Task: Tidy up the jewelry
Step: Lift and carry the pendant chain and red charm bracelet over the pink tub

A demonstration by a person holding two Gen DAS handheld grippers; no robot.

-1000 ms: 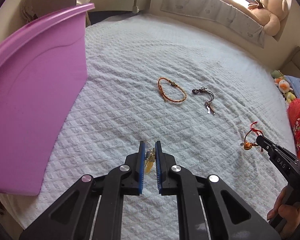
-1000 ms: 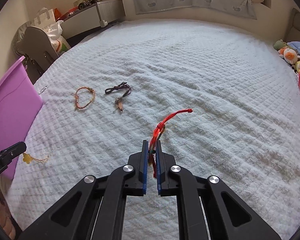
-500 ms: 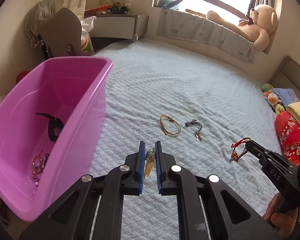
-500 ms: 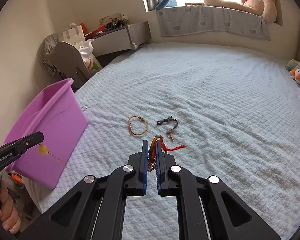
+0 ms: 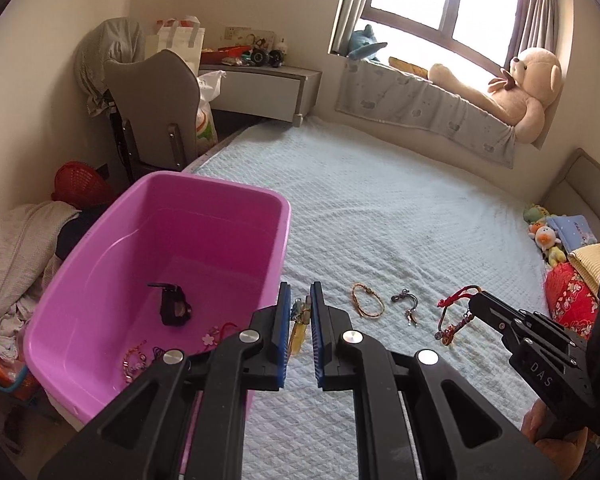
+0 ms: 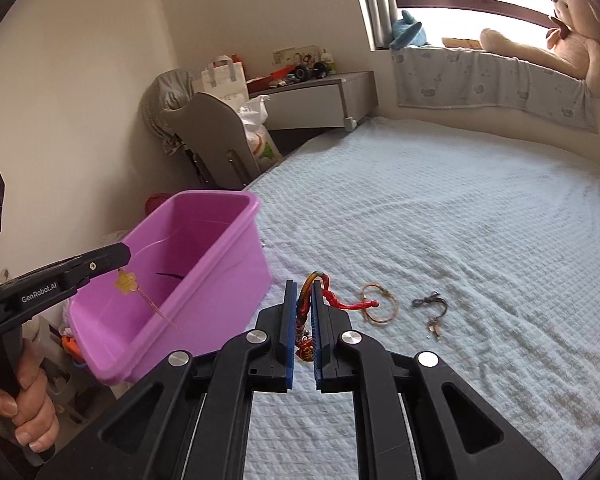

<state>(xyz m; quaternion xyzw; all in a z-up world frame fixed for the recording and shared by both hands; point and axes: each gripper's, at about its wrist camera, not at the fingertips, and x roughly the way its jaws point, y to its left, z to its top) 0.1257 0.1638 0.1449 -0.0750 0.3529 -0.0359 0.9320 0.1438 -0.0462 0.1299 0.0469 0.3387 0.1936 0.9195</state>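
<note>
My left gripper [image 5: 300,300] is shut on a yellow flower pendant [image 5: 298,330] and holds it in the air by the near right wall of the purple bin [image 5: 260,196]; the pendant also shows in the right wrist view [image 6: 126,283], hanging over the bin [image 6: 236,236]. My right gripper [image 6: 305,286] is shut on a red cord bracelet [image 6: 342,302], lifted above the bed; it shows in the left wrist view [image 5: 454,312]. An orange bracelet [image 5: 367,305] and a dark cord charm [image 5: 407,306] lie on the bedspread. The bin holds several jewelry pieces [image 5: 174,310].
The bed is covered by a pale quilted spread [image 5: 400,208]. A grey chair [image 5: 156,108] and a red basket [image 5: 80,180] stand behind the bin. A teddy bear [image 5: 520,88] lies on the window seat. Soft toys [image 5: 544,236] and a red cushion [image 5: 568,292] sit at the right edge.
Both grippers have risen well above the bed with their pieces. The left gripper has moved toward the purple bin, whose inside now shows.
</note>
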